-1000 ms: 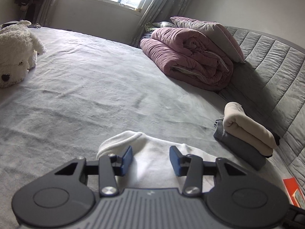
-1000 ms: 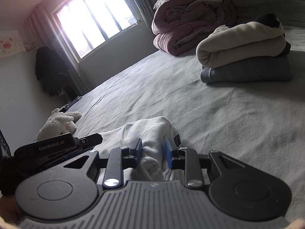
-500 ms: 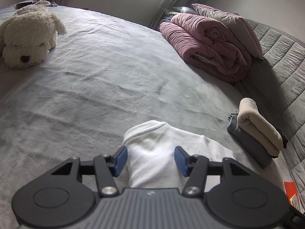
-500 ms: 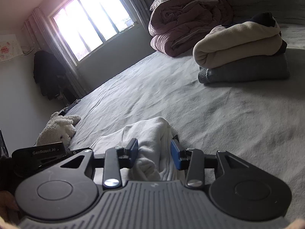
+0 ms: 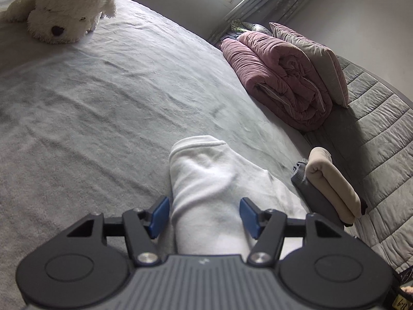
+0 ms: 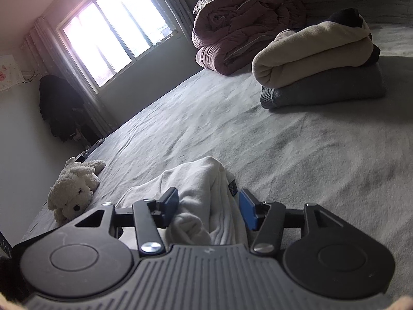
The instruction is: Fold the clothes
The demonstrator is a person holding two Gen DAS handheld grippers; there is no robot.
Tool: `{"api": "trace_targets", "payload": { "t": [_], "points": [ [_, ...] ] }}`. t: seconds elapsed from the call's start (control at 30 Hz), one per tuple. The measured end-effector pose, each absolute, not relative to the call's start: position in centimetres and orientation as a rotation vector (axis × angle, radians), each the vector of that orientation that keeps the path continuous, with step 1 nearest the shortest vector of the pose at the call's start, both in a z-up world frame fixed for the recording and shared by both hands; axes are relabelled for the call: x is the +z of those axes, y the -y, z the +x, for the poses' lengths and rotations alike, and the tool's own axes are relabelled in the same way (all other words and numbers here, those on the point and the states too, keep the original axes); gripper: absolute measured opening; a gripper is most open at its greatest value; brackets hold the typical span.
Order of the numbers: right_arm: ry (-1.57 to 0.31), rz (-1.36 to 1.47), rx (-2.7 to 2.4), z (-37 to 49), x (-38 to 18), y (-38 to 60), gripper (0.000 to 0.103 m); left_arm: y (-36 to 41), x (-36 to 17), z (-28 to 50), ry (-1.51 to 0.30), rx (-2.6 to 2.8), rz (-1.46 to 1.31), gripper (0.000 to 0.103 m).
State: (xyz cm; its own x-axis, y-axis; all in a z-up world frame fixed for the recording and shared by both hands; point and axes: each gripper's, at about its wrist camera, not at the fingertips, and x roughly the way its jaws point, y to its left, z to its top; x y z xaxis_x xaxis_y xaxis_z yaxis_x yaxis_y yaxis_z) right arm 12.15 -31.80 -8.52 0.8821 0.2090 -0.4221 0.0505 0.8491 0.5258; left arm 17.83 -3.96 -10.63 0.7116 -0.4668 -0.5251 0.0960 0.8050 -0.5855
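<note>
A folded white garment [image 5: 206,180] lies on the grey bed sheet [image 5: 103,103]. My left gripper [image 5: 204,217] straddles its near end. The jaws are opening, and both blue pads stand just clear of the cloth. In the right wrist view the same garment [image 6: 204,180] is bunched between the jaws of my right gripper [image 6: 209,206]. Those jaws are opening too, and the pads no longer pinch the fabric. A folded beige garment [image 6: 315,49] rests on a folded grey one [image 6: 325,90] further up the bed. That stack [image 5: 333,186] sits to the right of the white garment.
A white plush dog [image 5: 64,7] lies at the far left of the bed. A rolled pink duvet [image 5: 278,82] and a pillow [image 5: 315,59] sit against the quilted grey headboard [image 5: 374,129]. A bright window [image 6: 116,31] and dark hanging clothes [image 6: 62,108] are beyond the bed.
Both grippers' jaws have widened and let go of the white garment. The left gripper has shifted and rolled, so the plush dog now looms larger. The right gripper has stayed put.
</note>
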Motion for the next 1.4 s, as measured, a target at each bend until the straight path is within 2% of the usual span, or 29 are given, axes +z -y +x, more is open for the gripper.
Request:
{"api": "trace_targets", "payload": {
  "t": [0.33,1.03,1.4],
  "points": [
    [-0.533,0.675,0.084,12.3,-9.6,32.6,0.068,5.2,-11.2,16.7,-0.632,-0.359,-0.486,0.066],
    [-0.522,0.67,-0.165,8.4,-7.8,28.8,0.079,3.6,-11.3,17.3,-0.682,-0.425,-0.548,0.066],
    [-0.578,0.925,-0.104,6.5,-8.8,29.6,0.08,3.3,-11.3,17.4,-0.703,-0.439,-0.572,0.065]
  ]
}}
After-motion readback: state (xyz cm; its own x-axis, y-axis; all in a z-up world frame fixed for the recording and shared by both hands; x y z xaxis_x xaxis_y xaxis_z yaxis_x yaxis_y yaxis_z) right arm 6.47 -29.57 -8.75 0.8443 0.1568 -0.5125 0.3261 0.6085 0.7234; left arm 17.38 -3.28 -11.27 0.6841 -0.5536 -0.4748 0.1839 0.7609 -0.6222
